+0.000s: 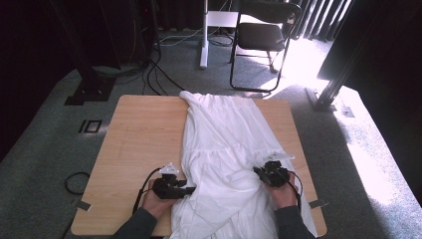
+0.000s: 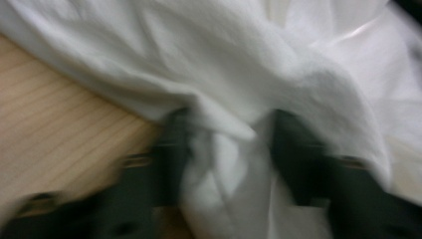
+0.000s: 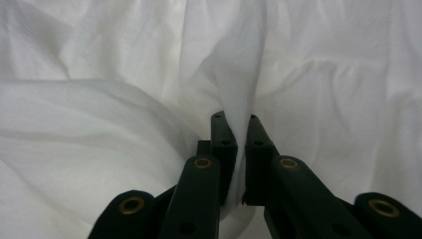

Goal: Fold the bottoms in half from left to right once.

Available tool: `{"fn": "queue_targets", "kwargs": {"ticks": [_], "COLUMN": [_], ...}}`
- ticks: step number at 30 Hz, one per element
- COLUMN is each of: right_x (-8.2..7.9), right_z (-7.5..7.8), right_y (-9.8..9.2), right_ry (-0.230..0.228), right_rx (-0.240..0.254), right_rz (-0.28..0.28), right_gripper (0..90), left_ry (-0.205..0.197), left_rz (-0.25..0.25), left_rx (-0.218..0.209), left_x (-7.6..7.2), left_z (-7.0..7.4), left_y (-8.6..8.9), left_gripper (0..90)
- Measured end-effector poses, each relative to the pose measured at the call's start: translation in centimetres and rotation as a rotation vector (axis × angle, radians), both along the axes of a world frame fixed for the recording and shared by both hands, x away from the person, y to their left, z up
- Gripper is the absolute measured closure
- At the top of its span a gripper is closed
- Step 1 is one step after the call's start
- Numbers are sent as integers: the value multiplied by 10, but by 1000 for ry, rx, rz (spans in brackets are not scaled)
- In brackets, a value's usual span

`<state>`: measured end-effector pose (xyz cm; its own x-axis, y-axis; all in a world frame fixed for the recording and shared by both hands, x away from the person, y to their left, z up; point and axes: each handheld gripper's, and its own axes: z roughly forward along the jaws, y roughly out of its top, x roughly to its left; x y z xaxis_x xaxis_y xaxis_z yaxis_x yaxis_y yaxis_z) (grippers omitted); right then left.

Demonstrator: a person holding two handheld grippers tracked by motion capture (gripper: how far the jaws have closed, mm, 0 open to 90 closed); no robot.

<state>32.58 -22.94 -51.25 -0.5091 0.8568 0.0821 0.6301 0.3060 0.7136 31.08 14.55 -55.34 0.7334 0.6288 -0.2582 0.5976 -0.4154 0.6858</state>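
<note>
White dress [image 1: 224, 149] lies lengthwise down the wooden table [image 1: 139, 144], narrow end far from the person, wide hem spilling off the near edge. Right gripper [image 3: 238, 119] pinches a thin ridge of cloth between closed jaws. Left gripper [image 2: 231, 134], blurred, has a thick fold bunched between its part-closed jaws at the dress's edge

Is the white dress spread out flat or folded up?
Spread lengthwise but rumpled: the dress runs the table's length, with creases where the right gripper pinches a ridge.
</note>
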Motion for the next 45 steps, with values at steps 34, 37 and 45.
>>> {"fn": "queue_targets", "kwargs": {"ticks": [34, 37, 45], "right_x": [-36, -26, -8], "right_z": [62, 38, -18], "right_y": [-77, -92, -102], "right_ry": [-241, -147, 8], "right_rx": [73, 47, 30], "right_rz": [-209, -229, -267], "right_gripper": [869, 865, 758], "left_ry": [-344, -277, -126], "left_rz": [67, 85, 171], "left_rx": [-12, 17, 61], "left_x": [-30, -20, 13], "left_z": [109, 88, 32], "left_y": [21, 22, 23], "left_gripper": [619, 569, 391]}}
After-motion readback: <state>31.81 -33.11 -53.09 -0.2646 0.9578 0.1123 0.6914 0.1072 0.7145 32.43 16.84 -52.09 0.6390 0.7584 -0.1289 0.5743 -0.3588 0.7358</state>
